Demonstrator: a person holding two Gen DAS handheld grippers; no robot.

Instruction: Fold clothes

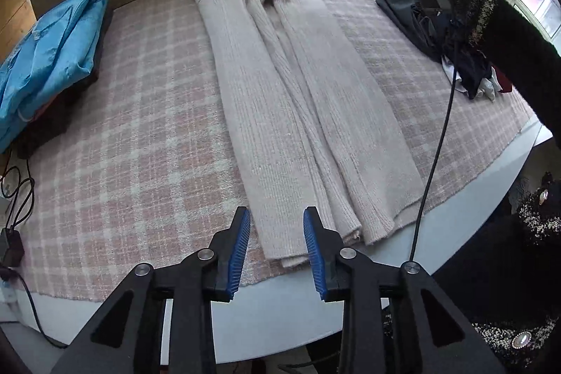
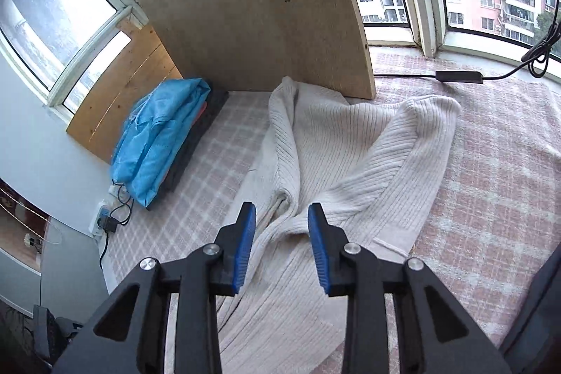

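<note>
A cream rib-knit cardigan (image 1: 291,100) lay lengthwise on the table (image 1: 280,314), folded into a long narrow strip with both front panels turned inward, so that several soft edges ran side by side down its middle. Its hem reached the near edge of the table, and its collar end (image 2: 413,128) lay at the far side, close to an upright board (image 2: 252,6) of pale pressed wood. The knit was thick and fuzzy, with fine vertical ribs and a wider ribbed band along the opening.

Under it was spread a nubby blanket (image 1: 122,128), checked in pink and white. A shiny, crumpled blue garment (image 1: 45,58) sat on a dark stack to the left, and a heap of dark clothes (image 1: 438,34) lay to the right.

The left hand-held gripper (image 1: 277,251) hovered just above the hem, its blue ridged pads wide apart and holding nothing. The right hand-held gripper (image 2: 282,244) hung over the collar region, equally spread and empty.
</note>
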